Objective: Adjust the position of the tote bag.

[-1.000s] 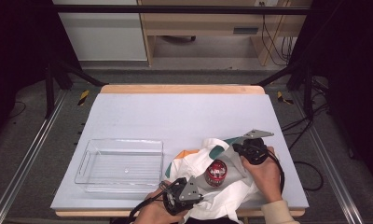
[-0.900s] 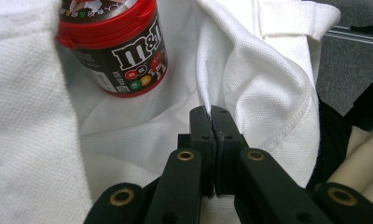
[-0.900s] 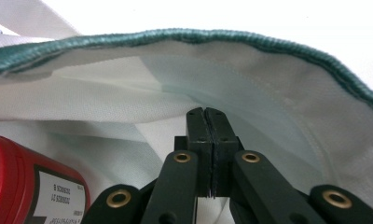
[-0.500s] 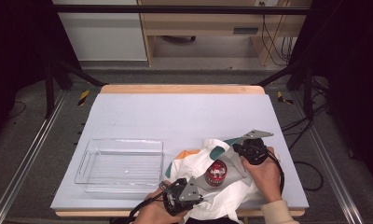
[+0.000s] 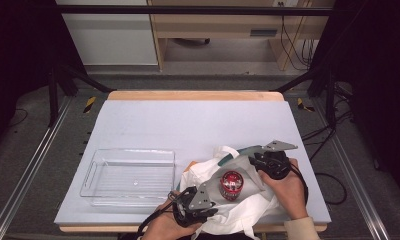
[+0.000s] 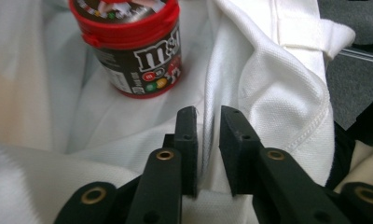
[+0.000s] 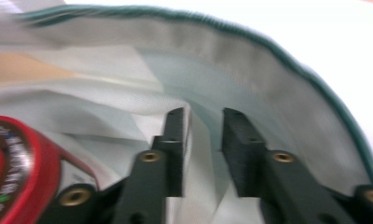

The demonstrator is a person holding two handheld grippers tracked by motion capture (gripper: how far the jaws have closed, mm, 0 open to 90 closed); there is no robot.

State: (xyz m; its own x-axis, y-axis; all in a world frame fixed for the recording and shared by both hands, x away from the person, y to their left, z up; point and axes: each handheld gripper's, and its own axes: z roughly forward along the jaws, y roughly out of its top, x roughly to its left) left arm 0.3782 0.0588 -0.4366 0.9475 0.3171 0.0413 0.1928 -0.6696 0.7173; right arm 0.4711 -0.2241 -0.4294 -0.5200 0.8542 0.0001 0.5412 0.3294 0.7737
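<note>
Grey table [image 5: 188,120], candy jar [image 5: 232,184] in white bag [image 5: 248,210], between both grippers, seemingly untouched.

Pale table [image 5: 198,120] with clear tray [image 5: 130,176] and white bag [image 5: 248,200].

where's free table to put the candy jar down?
Bare table across the whole far half, beyond the clear tray and white bag. The tray itself lies empty. Crowded at near right: bag, candy jar, both tongs.

high view looks down; both tool views closely share the bag [image 5: 238,205].
</note>
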